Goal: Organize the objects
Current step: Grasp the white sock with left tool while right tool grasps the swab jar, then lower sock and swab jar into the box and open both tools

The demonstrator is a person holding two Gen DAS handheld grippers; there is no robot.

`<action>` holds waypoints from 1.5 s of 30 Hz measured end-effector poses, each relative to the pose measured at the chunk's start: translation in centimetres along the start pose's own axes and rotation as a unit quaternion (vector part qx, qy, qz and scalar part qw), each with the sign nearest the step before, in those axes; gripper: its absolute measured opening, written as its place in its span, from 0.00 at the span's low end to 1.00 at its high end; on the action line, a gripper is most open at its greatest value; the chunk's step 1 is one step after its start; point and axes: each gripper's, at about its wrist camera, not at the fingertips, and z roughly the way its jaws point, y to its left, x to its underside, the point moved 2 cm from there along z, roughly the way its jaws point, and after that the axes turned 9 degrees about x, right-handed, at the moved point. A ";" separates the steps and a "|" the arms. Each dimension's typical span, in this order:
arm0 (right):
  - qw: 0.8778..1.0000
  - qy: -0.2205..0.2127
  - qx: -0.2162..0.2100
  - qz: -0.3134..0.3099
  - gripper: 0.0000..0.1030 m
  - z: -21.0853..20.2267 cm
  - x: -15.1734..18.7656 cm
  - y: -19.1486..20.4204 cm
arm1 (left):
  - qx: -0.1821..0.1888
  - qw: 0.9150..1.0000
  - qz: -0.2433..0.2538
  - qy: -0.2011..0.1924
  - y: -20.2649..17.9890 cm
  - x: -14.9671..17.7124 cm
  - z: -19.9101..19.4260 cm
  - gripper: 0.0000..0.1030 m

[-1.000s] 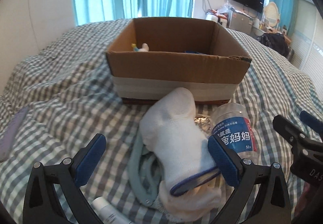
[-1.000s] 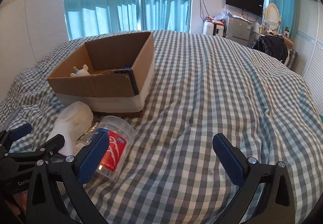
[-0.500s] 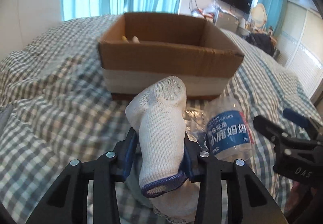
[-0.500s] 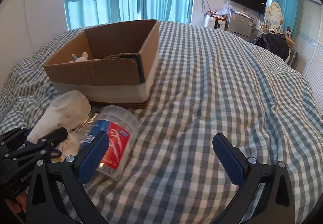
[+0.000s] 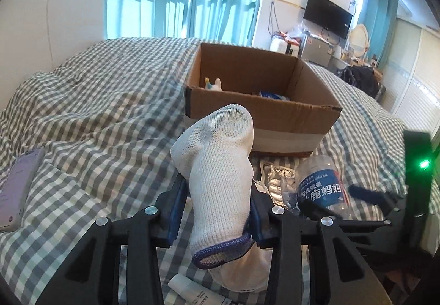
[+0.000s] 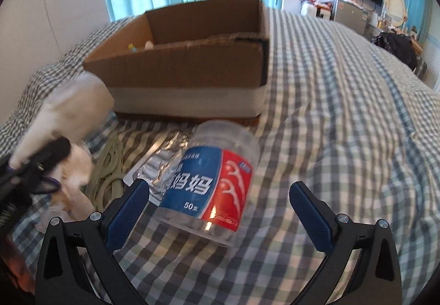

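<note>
My left gripper (image 5: 217, 211) is shut on a white sock (image 5: 220, 164) with a blue cuff and holds it up above the checked bed. The sock also shows blurred in the right wrist view (image 6: 68, 115). An open cardboard box (image 5: 264, 104) stands just beyond it and holds a small toy (image 5: 213, 84). My right gripper (image 6: 217, 208) is open, its jaws on either side of a clear plastic jar (image 6: 211, 178) with a blue and red label, lying on its side. The jar also shows in the left wrist view (image 5: 321, 184).
A silver foil pack (image 6: 162, 164) and a grey-green band (image 6: 110, 167) lie beside the jar. A second white sock (image 5: 242, 274) and a white tube (image 5: 189, 291) lie under my left gripper. A phone (image 5: 19, 189) lies at the left.
My left gripper shut on the sock and lifted it. My right gripper moved forward and down until its open jaws came around the jar.
</note>
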 end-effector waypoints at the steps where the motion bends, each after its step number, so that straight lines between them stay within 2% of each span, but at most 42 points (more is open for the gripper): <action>1: 1.000 0.007 -0.008 0.001 0.85 0.3 0.2 0.0 | 0.000 1.000 0.003 -0.001 0.1 0.0 -0.2 0.40; 4: 1.000 0.013 -0.027 -0.004 0.67 0.4 0.5 0.1 | 0.002 1.000 0.007 -0.002 -0.3 -0.1 -0.7 0.40; 11: 0.999 -0.021 -0.028 -0.012 0.65 -2.4 0.7 -0.9 | 0.009 1.000 0.015 -0.011 -2.2 -0.1 -2.4 0.40; 14: 0.999 -0.040 -0.026 -0.012 0.64 -4.4 0.5 -1.8 | 0.024 1.000 0.013 -0.015 -3.0 -0.3 -3.4 0.40; 26: 0.995 -0.094 -0.022 -0.002 0.62 -10.8 0.6 -4.1 | 0.019 0.998 0.042 -0.035 -6.1 -0.8 -6.7 0.40; 36: 0.991 -0.130 -0.026 -0.004 0.61 -15.8 0.4 -4.8 | 0.018 0.998 0.048 -0.047 -7.2 -0.9 -8.7 0.40; 45: 0.986 -0.163 -0.033 -0.021 0.61 -19.5 -1.1 -4.0 | 0.014 0.997 0.042 -0.066 -6.8 -3.1 -10.3 0.40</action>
